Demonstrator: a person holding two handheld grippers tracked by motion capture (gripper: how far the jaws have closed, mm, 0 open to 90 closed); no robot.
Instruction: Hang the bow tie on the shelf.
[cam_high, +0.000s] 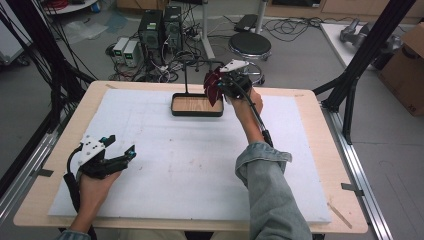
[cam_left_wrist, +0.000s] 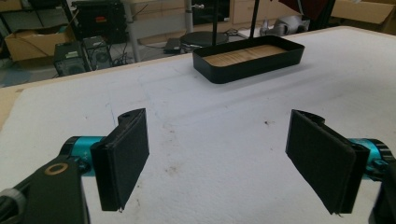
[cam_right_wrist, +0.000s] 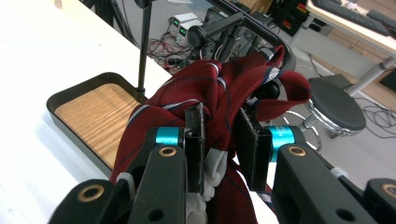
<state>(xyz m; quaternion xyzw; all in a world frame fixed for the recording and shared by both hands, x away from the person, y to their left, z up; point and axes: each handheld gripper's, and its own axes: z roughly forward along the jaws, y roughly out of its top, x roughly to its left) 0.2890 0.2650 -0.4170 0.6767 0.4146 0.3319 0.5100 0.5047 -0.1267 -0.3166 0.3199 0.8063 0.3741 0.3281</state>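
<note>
My right gripper (cam_right_wrist: 219, 147) is shut on a dark red striped necktie (cam_right_wrist: 205, 93), bunched between its black pads. In the high view the right gripper (cam_high: 220, 86) holds the necktie (cam_high: 213, 87) up above the right end of a black tray with a wooden floor (cam_high: 196, 105). A black stand (cam_high: 186, 75) rises from the tray's back edge, and its curved bar (cam_right_wrist: 261, 28) passes just behind the tie. My left gripper (cam_high: 120, 150) rests low over the white mat at the near left, jaws wide apart. Nothing lies between the left gripper (cam_left_wrist: 217, 158) pads.
A white foam mat (cam_high: 190, 160) covers most of the wooden table (cam_high: 320, 150). Beyond the far edge stand a round stool (cam_high: 249, 46), computer towers (cam_high: 160, 27) and loose cables. A black frame post (cam_high: 367, 47) slants at the right.
</note>
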